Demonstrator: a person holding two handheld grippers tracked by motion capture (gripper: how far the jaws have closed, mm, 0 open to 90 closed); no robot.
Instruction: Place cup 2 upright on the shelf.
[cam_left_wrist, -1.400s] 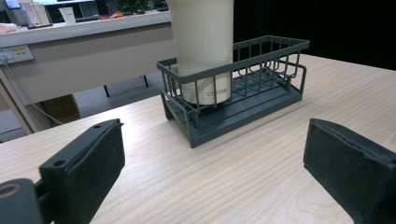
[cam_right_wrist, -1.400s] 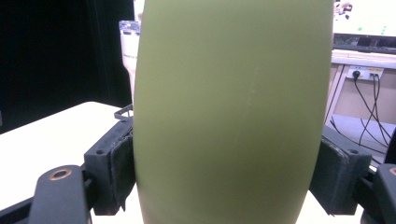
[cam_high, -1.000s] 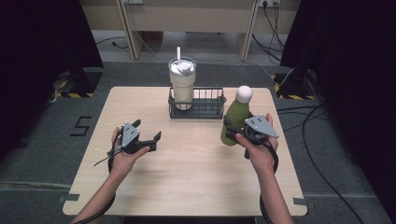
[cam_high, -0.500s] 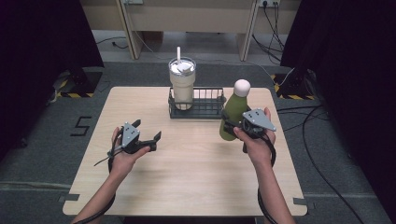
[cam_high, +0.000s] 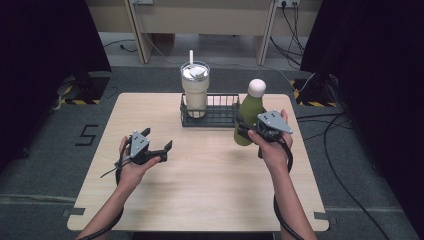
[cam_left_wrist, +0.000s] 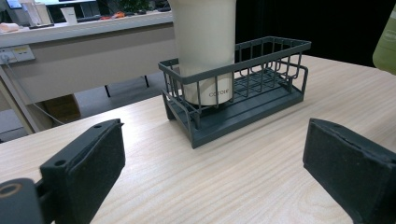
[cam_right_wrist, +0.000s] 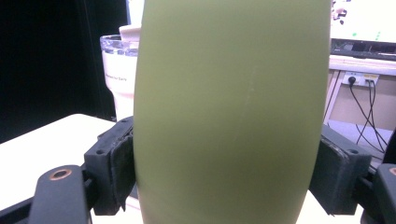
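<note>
**Green bottle gripped beside the rack, ready to go in**

The right gripper (cam_high: 246, 131) is clenched on the green bottle (cam_high: 248, 117), its pads pressing both flanks of the body, as the right gripper view shows. The bottle stands upright just beside the right end of the wire rack (cam_high: 216, 118), near its front corner. The tumbler (cam_high: 195, 90) with its straw fills the rack's left half; the right half is free. The left gripper (cam_high: 161, 148) hovers over the table (cam_high: 210, 185) in front of the rack, jaws spread wide and holding nothing.

The step in hand looks like carrying the bottle to the rack. The next move likely calls for lifting the bottle's base above the rack's rim, shifting it over the free half, and lowering it straight without knocking the tumbler.
</note>
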